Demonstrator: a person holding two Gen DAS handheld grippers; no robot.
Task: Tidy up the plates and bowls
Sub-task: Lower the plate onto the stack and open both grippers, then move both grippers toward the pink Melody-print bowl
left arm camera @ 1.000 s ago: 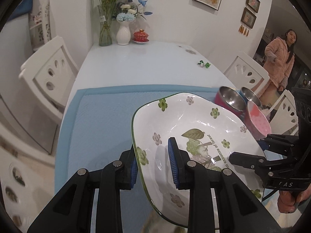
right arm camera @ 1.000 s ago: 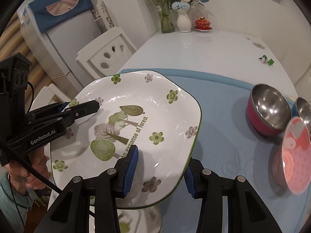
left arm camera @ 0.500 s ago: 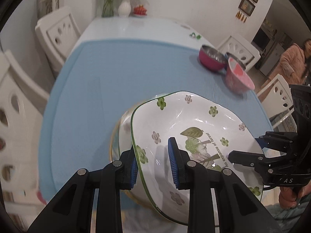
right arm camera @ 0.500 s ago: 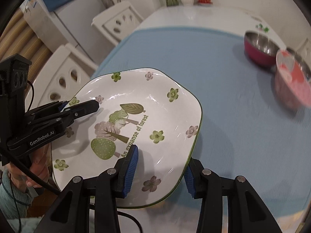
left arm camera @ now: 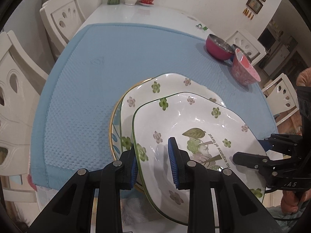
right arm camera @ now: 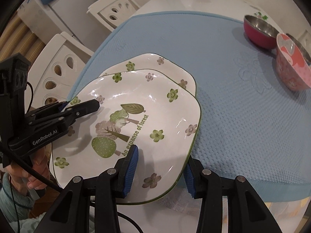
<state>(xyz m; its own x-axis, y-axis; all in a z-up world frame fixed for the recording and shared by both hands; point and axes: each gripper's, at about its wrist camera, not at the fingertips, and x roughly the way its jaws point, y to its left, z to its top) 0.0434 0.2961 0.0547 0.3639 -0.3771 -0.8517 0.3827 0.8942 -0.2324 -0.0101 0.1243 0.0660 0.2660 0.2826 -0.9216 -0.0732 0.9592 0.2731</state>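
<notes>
My left claw [left arm camera: 153, 165] is closed down on the left rim of the forest plate [left arm camera: 198, 136], one pad under the edge and one inside the dish. The plate hangs tilted between both claws, its printed line "An expanse of forest" running roughly from my seven o'clock to one o'clock in the right wrist view. Directly below and a little toward twelve o'clock lies a matching flower plate [left arm camera: 171, 85], which itself sits on a gold-rimmed plate [left arm camera: 114, 124] on the blue mat [left arm camera: 87, 77] over the tabletop [left arm camera: 145, 11]. That is the relation that counts: the stack lies under the held plate but offset forward, so I judge the plate must go forward and level out before it comes down square.

My right claw [right arm camera: 160, 172] pinches the near right rim of the same plate, one pad on the face, the other below the edge. Both claws sit equally close; neither leads.

Well apart at two o'clock stand the red steel bowl [right arm camera: 260, 33] and the pink bowl [right arm camera: 291, 68], touching or nearly so; I can't tell which.
</notes>
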